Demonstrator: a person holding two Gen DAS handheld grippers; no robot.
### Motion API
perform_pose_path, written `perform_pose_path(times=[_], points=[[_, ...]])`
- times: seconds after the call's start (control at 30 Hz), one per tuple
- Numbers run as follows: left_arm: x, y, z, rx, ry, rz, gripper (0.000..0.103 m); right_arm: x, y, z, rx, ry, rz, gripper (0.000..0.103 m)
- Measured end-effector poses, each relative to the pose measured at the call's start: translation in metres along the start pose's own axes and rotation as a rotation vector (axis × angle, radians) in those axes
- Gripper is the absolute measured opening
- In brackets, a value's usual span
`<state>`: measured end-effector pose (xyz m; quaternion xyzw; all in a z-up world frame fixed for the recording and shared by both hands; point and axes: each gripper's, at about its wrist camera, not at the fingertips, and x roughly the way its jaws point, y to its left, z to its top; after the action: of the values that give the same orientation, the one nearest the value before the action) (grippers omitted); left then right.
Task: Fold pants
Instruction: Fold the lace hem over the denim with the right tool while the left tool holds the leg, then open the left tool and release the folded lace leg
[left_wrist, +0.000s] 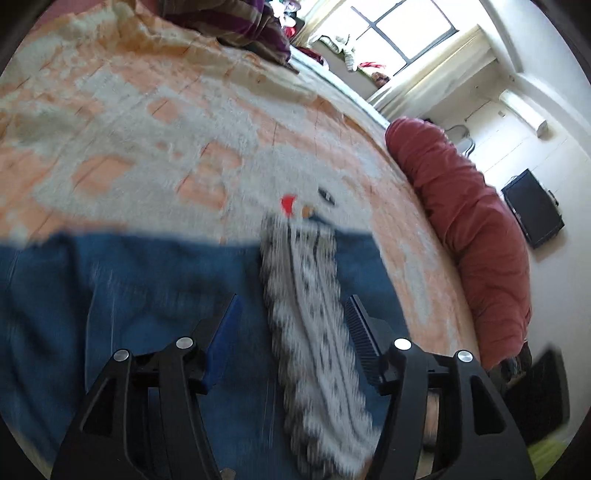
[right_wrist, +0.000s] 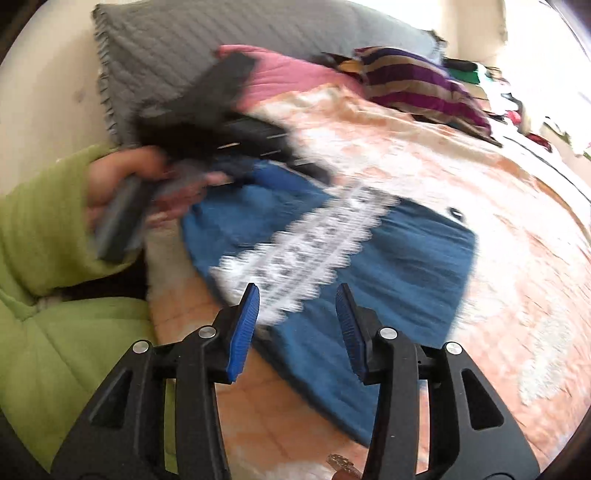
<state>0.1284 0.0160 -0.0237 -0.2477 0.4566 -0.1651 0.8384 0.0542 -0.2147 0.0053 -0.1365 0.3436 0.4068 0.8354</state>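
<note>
Blue pants (left_wrist: 147, 295) with a white and grey patterned stripe (left_wrist: 306, 295) lie flat on a peach and white bedspread (left_wrist: 147, 129). My left gripper (left_wrist: 294, 301) hovers over them, open. The stripe runs under the gap between its jaws and neither pad presses on it. In the right wrist view the pants (right_wrist: 406, 266) look folded into a broad slab, with the stripe (right_wrist: 314, 236) crossing them. My right gripper (right_wrist: 297, 288) stands open above their near edge with nothing gripped. A hand (right_wrist: 122, 177) in a green sleeve holds the blurred dark left tool at the pants' far left corner.
A red rolled quilt (left_wrist: 461, 221) lies along the bed's right edge. A purple striped pillow (right_wrist: 424, 88), a pink cushion (right_wrist: 288, 74) and a grey quilted cushion (right_wrist: 184, 44) sit at the head. A window (left_wrist: 406, 29) and a black box (left_wrist: 532, 206) are beyond the bed.
</note>
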Motion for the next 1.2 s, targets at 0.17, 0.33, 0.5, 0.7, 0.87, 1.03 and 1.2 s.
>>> perform_pose_path(times=[0.17, 0.33, 0.5, 0.7, 0.87, 1.03, 1.2], points=[[-0.017, 0.0, -0.044, -0.045, 0.013, -0.038, 0.057, 0.0, -0.022, -0.01, 0.064, 0.022, -0.045, 0.037], [-0.021, -0.011, -0.067, -0.04, 0.033, -0.041, 0.057, 0.003, -0.027, -0.016, 0.076, 0.026, -0.04, 0.038], [-0.011, -0.025, -0.081, -0.008, 0.085, 0.007, 0.057, 0.002, -0.028, -0.021, 0.09, 0.025, -0.025, 0.047], [0.009, -0.043, -0.086, 0.044, 0.128, 0.074, 0.026, 0.017, -0.034, -0.032, 0.102, 0.096, -0.04, 0.048], [-0.006, -0.043, -0.094, 0.071, 0.129, 0.088, 0.019, 0.015, -0.036, -0.036, 0.106, 0.1, -0.042, 0.048], [-0.003, -0.033, -0.094, 0.039, 0.138, 0.095, 0.023, 0.02, -0.036, -0.037, 0.104, 0.113, -0.045, 0.05], [-0.002, -0.036, -0.091, 0.038, 0.134, 0.091, 0.024, 0.009, -0.037, -0.033, 0.117, 0.092, -0.059, 0.053]])
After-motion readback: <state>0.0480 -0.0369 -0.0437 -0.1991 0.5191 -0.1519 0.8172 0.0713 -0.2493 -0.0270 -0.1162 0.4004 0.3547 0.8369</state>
